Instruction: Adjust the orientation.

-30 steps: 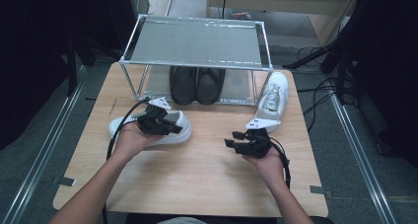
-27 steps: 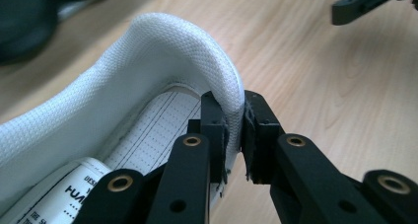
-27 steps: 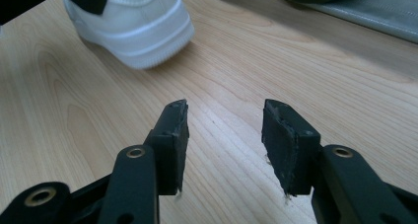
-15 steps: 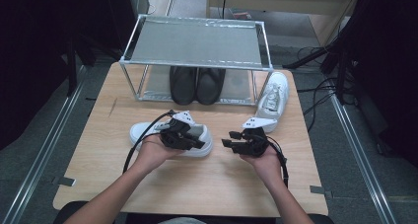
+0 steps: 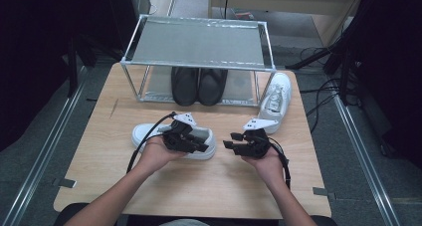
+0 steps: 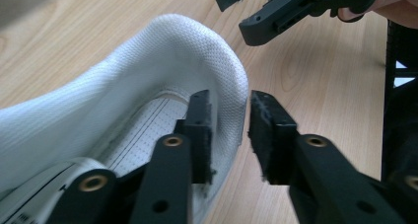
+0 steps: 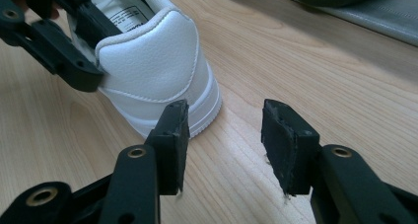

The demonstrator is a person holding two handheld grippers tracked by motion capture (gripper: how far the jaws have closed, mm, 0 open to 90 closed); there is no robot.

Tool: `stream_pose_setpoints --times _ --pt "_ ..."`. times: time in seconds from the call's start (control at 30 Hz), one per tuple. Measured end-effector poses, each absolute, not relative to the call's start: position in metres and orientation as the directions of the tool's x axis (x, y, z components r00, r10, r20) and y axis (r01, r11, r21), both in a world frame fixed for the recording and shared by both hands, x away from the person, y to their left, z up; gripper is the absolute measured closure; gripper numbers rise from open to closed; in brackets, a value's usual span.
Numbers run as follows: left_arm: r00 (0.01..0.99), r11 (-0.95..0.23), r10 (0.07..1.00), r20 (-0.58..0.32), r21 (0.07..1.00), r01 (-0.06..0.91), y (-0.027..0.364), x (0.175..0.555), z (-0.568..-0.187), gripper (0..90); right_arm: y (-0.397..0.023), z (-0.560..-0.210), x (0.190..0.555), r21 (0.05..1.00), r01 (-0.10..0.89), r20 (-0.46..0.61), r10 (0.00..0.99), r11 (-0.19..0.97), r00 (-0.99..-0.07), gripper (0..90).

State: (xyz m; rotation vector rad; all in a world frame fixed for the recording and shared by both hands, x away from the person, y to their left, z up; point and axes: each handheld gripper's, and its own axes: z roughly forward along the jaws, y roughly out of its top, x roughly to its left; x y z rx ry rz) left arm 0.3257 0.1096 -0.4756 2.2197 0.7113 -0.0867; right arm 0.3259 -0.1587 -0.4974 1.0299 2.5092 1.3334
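Pale wooden table under dim surroundings, dark floor and cables at the edges; white sneaker lies on its sole near the table's middle, toe toward the left edge, heel toward the centre; left gripper sits at the heel, one jaw inside the shoe, the other outside, the padded heel collar between them; its jaws have just been opening, and a gap shows between the outer pad and the collar, so no squeeze on it now; right gripper hovers just beside the heel, jaws moderately wide with nothing between them, bare wood beneath; nothing stands between that gripper and the heel. Shoe looks clean; smooth white leather heel panel with stitching, mesh lining, printed label inside the tongue. Farther out: second white sneaker near the table's right edge, leaning by the metal rack; pair of black shoes on the rack's lower level, side by side. Count: two white sneakers, two black shoes, one rack, two grippers.
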Motion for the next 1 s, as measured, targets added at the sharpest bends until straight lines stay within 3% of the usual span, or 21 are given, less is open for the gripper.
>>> stream_pose_setpoints --times 0.27,0.37,1.0 --pt "0.818 -0.487 0.490 -0.301 0.683 0.543 0.128 0.326 -0.464 44.2 -0.160 -0.497 0.327 0.772 0.511 0.200 0.618 0.379 -0.760 52.9" --pt "0.815 -0.474 0.500 -0.293 0.695 0.540 0.136 0.323 -0.459 39.9 -0.159 -0.497 0.326 0.772 0.510 0.201 0.615 0.379 -0.762 51.9" --pt "0.773 -0.410 0.577 -0.263 0.725 0.553 0.183 0.296 -0.444 37.0 -0.146 -0.496 0.333 0.767 0.507 0.213 0.590 0.393 -0.779 49.3"
